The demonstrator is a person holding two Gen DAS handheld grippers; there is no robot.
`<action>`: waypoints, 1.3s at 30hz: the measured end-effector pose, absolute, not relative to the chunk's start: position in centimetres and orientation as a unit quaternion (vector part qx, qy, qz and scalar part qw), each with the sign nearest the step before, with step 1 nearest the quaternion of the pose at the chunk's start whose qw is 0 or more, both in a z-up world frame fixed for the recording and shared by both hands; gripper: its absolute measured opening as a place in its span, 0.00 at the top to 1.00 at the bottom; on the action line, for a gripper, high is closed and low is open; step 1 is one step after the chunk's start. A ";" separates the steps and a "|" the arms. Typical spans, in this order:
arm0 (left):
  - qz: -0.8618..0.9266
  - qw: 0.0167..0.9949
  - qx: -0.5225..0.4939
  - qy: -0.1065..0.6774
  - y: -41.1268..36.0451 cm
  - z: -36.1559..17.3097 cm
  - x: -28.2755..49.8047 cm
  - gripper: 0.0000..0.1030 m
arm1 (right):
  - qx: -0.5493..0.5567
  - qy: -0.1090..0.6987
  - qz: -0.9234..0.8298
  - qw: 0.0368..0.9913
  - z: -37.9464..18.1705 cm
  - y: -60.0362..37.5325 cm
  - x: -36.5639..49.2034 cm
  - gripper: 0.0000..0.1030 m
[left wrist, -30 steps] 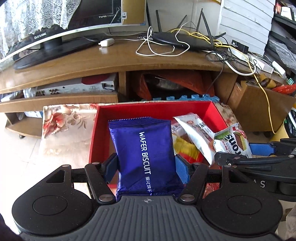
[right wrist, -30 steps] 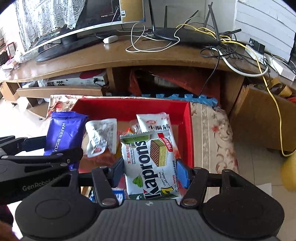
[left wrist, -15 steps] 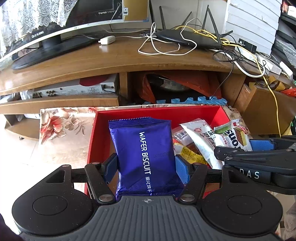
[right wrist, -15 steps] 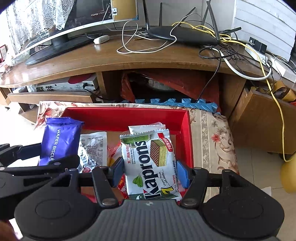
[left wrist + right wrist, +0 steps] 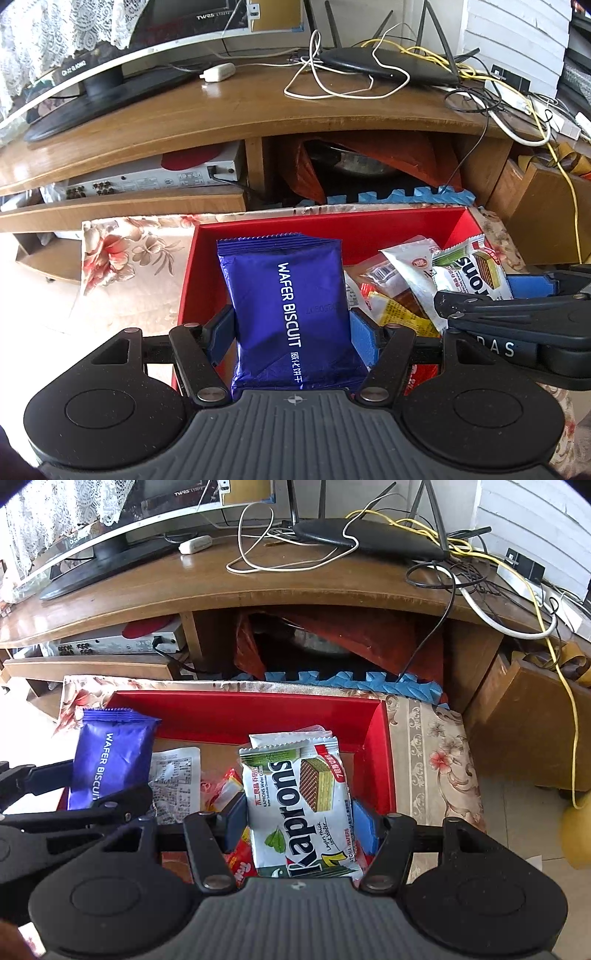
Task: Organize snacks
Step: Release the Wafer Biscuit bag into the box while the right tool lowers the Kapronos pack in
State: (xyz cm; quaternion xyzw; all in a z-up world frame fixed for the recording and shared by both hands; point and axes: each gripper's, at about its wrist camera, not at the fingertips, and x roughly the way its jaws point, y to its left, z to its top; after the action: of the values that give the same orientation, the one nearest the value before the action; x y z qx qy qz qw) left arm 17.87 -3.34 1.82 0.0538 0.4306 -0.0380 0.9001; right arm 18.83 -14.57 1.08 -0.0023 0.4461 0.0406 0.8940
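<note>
My left gripper (image 5: 291, 332) is shut on a blue wafer biscuit packet (image 5: 288, 310) and holds it over the left part of the red box (image 5: 332, 225). My right gripper (image 5: 299, 819) is shut on a white Kaprons wafer packet (image 5: 299, 805) and holds it over the right part of the red box (image 5: 240, 712). Each gripper shows in the other's view: the right gripper (image 5: 517, 291) with the Kaprons packet (image 5: 472, 269), the left gripper (image 5: 55, 786) with the blue packet (image 5: 110, 757). Several loose snack packets (image 5: 399, 291) lie in the box.
The box sits on a floral cloth (image 5: 436, 746). Behind it stands a wooden TV desk (image 5: 240, 107) with a monitor (image 5: 110, 62), a router (image 5: 388, 66) and tangled cables (image 5: 480, 583). A wooden cabinet (image 5: 528, 723) stands at the right.
Both grippers, still holding their packets, have come lower and closer to the red box. The Kaprons packet now hangs lower inside the box's right side.
</note>
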 end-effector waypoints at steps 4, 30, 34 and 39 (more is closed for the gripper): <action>-0.034 0.899 0.056 0.434 -3.4 1.4 18.3 0.31 | -0.003 0.449 0.042 0.892 0.7 -14.5 19.4 0.46; -0.035 0.898 0.058 0.435 -3.7 0.6 19.5 0.29 | 0.008 0.464 0.040 0.885 -0.8 -15.0 21.4 0.45; -0.035 0.898 0.063 0.434 -3.8 0.7 19.4 0.28 | 0.007 0.463 0.039 0.885 -0.8 -15.1 21.3 0.42; -0.036 0.898 0.059 0.435 -3.7 0.8 19.4 0.26 | 0.003 0.460 0.037 0.887 -0.7 -15.1 21.2 0.40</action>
State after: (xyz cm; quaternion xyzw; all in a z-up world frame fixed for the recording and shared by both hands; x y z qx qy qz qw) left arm 19.41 -3.66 0.81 0.0591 0.4351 -0.0357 0.8977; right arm 21.20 -15.15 -0.68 0.0034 0.4600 0.0373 0.8871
